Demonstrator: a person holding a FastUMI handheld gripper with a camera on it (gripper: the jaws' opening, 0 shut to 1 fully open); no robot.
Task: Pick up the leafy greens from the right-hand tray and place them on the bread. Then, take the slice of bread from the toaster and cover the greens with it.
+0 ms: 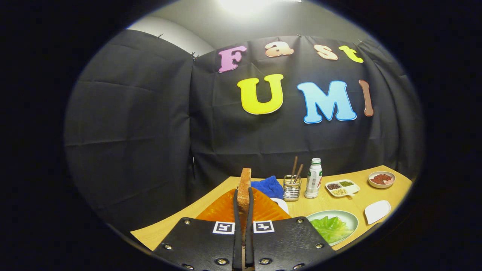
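**While Pinched Tight: Bread Up on Its Thin Edge**

While squeezed from both sides by the narrow-set jaws, standing up tall: a slice of bread. Held with the thin edge up, most likely to stop any flopping or slipping. Pokes up well past the tips.

Hanging right over a ribbed orange thing, just ahead of and under the jaws. Hard to tell whether toaster or tray.

Off to the right of the jaws, down on the tabletop: leafy greens, spread flat on a pale green plate. No telling about any bread under the greens.

Looks like the covering step. Probably calls for tipping the slice flat before setting down on the greens.

Well beyond the jaws and out of the way: a blue cloth and a bottle.
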